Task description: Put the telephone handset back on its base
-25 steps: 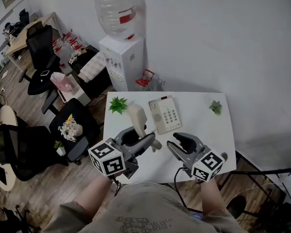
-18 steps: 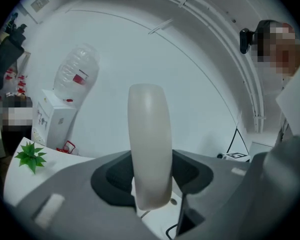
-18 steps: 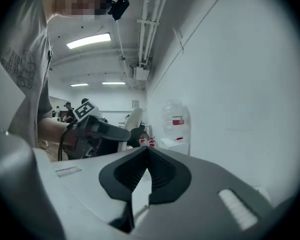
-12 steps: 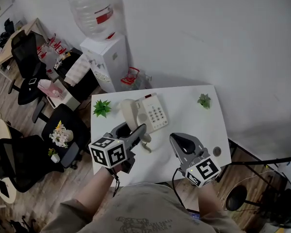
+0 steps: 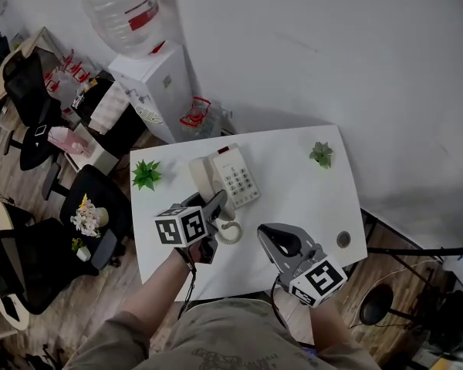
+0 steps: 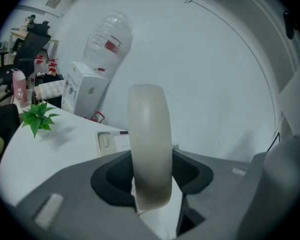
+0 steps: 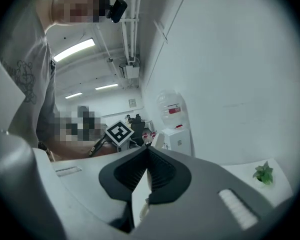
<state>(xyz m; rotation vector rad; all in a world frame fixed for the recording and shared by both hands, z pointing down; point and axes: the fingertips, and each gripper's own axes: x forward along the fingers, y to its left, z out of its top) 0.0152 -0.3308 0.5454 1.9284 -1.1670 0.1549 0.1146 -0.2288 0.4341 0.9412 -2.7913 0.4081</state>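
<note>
As the left gripper clamps its fingers on the cream handset, the piece sits along the left side of the telephone base, toward the far left of the white table — whether it rests fully in the cradle cannot be told. Nearer and to the right, the right gripper hovers empty, fingers pressed together — the coiled cord lies between the two grippers.
</note>
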